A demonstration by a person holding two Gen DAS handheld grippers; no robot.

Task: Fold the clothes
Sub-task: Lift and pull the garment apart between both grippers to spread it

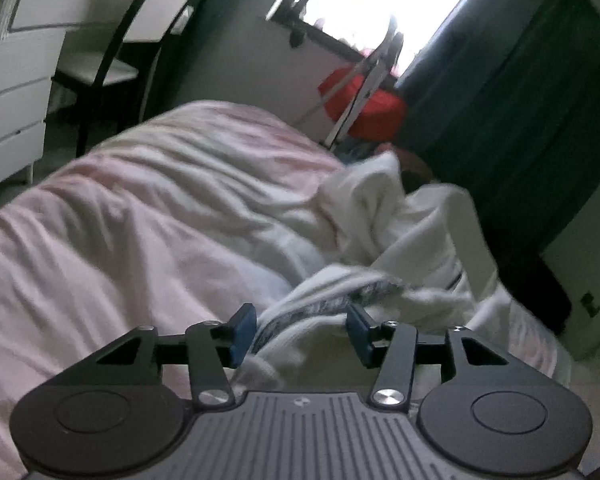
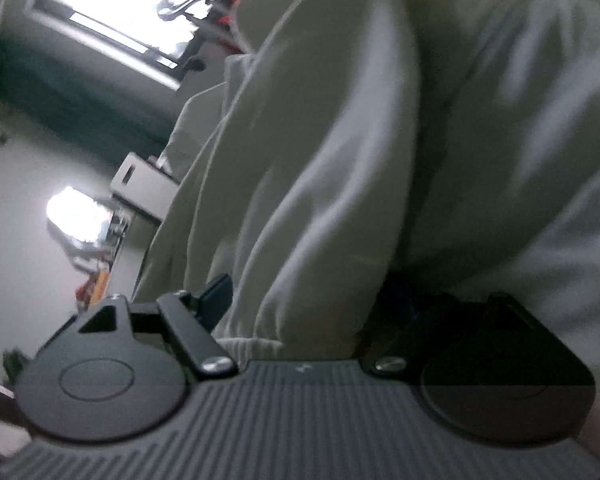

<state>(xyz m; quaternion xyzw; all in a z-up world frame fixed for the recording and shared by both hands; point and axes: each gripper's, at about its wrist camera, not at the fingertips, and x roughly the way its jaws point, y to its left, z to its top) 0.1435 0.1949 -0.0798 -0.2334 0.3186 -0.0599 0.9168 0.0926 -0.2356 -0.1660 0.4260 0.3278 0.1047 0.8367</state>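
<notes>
The crumpled white cotton garment (image 1: 400, 240) lay in a heap on the near right part of the pale pink bedsheet (image 1: 120, 220), one printed edge of it trailing between the blue pads (image 1: 242, 334) of the left gripper (image 1: 300, 334). That gripper's jaws stood partly spread, and the pads did not press on the cloth. The right gripper (image 2: 300, 304) had its jaws spread wide, with a thick white fold (image 2: 320, 180) of the same garment lying between them and close against the camera.

By my reading, the step in hand was the start of a fold: both grippers were placed at the cloth but neither had hold of it. The next move would call for closing each gripper on a clean edge or corner, then lifting and drawing the garment flat on the sheet.

Much was hard to make out. The right gripper's far-side finger was lost in shadow under the cloth, so contact there could not be judged. The garment's shape, sleeves and hem were hidden in the heap, and both views were blurred.
</notes>
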